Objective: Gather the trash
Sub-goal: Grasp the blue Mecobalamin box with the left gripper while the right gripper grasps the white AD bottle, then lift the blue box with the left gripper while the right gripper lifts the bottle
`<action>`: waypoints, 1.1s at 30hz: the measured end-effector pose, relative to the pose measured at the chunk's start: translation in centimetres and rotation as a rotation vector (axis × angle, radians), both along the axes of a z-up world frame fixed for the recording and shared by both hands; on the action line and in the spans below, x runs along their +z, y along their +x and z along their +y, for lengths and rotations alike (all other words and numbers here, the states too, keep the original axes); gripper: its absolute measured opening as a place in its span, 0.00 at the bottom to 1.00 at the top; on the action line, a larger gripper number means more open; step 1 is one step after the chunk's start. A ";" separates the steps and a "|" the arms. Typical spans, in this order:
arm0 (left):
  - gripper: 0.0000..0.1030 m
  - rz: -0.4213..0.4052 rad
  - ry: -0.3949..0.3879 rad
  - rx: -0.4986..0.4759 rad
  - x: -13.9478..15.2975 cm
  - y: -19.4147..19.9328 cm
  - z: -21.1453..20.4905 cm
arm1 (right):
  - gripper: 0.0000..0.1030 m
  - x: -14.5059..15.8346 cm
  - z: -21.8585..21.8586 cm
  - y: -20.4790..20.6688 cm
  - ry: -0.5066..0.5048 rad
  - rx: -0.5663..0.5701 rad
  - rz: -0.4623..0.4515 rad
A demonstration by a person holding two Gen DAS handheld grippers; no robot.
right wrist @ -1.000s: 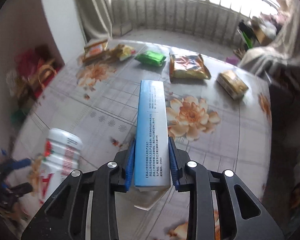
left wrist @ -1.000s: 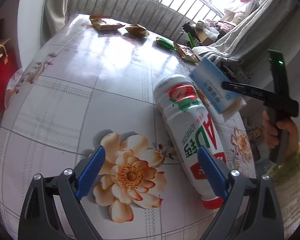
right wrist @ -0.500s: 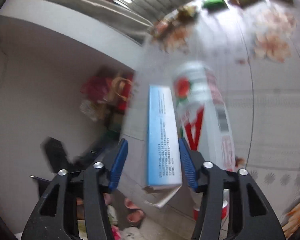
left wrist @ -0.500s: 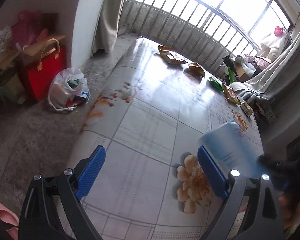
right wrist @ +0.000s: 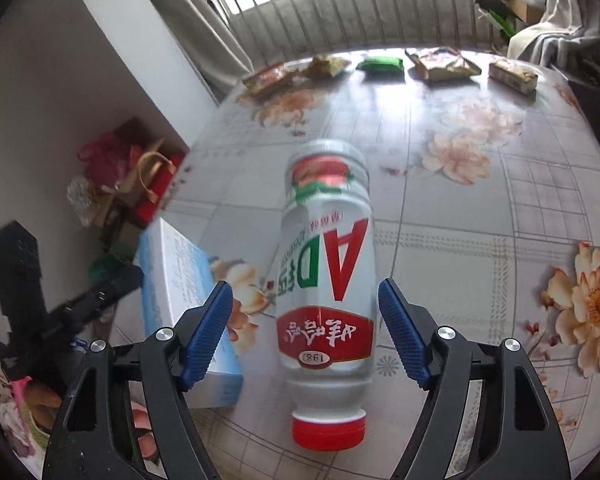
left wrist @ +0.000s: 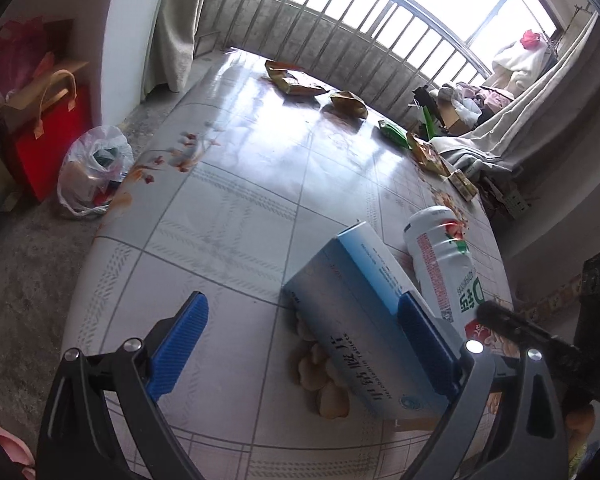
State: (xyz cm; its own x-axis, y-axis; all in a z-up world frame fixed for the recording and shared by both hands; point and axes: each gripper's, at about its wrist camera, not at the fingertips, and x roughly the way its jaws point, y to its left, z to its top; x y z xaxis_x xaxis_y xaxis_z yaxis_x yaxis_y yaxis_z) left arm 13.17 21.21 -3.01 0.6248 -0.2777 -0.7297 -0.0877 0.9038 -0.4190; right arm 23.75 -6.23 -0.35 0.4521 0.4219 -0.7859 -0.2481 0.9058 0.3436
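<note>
Right claw [right wrist: 304, 324] jaws stand apart, just been opening, and they straddle the white bottle [right wrist: 326, 280] without pressing it; gaps show on both sides. Bottle lies flat on the desk [right wrist: 480, 216], long axis running straight away from the claw, red cap [right wrist: 329, 428] nearest the camera, base pointing to the window. So the bottle's lower body sits right between the pads, and the right hand is clearly the nearer one for it.

Blue-white box [right wrist: 188, 304] lies on the desk just left of the bottle, beside the right claw's left finger and free of it. Left claw [left wrist: 300, 344] is also wide open; the box [left wrist: 364, 320] lies by its right finger, not clamped, contact unclear.

Desk is glossy with a flower-and-tile print. Snack wrappers [right wrist: 440, 66] are lined along the far edge. A plastic bag [left wrist: 94, 168] with rubbish sits on the floor by the desk, next to a red bag [left wrist: 48, 136]. Barred window and curtains are behind.
</note>
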 end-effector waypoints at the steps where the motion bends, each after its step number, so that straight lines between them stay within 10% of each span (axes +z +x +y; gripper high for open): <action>1: 0.91 0.001 -0.003 -0.002 0.0 0.2 -0.1 | 0.69 -0.4 -0.1 0.1 -0.010 0.002 0.012; 4: 0.91 -0.003 -0.015 -0.013 -0.1 0.8 -0.8 | 0.55 -1.9 -0.3 0.0 -0.023 -0.014 0.060; 12: 0.93 0.022 -0.035 -0.076 -0.8 3.0 -4.2 | 0.54 -1.8 -4.9 -1.4 -0.030 -0.159 0.057; 24: 0.93 0.092 0.105 -0.039 -2.7 3.8 -8.5 | 0.54 -1.9 -9.3 -4.3 0.004 -0.278 0.032; 33: 0.83 0.062 0.226 -0.200 -2.6 2.6 -12.1 | 0.52 -2.8 -11.2 -5.3 0.065 -0.314 0.045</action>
State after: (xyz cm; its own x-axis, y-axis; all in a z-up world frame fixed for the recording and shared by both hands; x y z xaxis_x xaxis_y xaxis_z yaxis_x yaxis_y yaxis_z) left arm 15.81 9.14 -5.56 0.5269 -0.2168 -0.8218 0.0820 0.9754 -0.2048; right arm 18.47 -17.41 -3.15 0.5334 0.3174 -0.7840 0.0570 0.9114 0.4077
